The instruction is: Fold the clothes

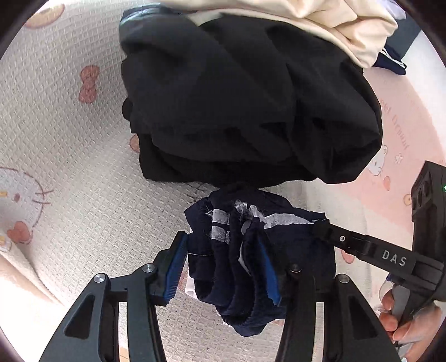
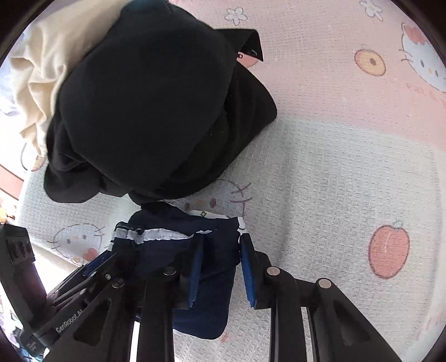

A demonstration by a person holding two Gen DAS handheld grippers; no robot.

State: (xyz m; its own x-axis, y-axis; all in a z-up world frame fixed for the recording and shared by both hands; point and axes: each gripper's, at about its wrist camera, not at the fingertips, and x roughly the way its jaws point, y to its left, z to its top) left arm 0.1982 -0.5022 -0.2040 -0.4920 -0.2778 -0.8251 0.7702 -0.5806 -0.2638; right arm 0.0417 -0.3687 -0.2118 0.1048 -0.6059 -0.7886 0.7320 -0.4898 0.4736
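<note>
Navy fabric with white stripes, the navy garment (image 1: 251, 250) (image 2: 178, 250), hangs bunched just in front of the black garment (image 1: 245, 105) (image 2: 150, 111). The left hand-held gripper (image 1: 223, 267) has its blue pads spread wide with the bunched folds between them; whether it presses them cannot be told. The right hand-held gripper (image 2: 221, 270) stands parted, one pad over the cloth, one beside its edge. A cream garment (image 1: 334, 25) (image 2: 41, 69) lies behind the black garment. All rest on a cartoon-print blanket (image 1: 69, 139) (image 2: 334, 167).
</note>
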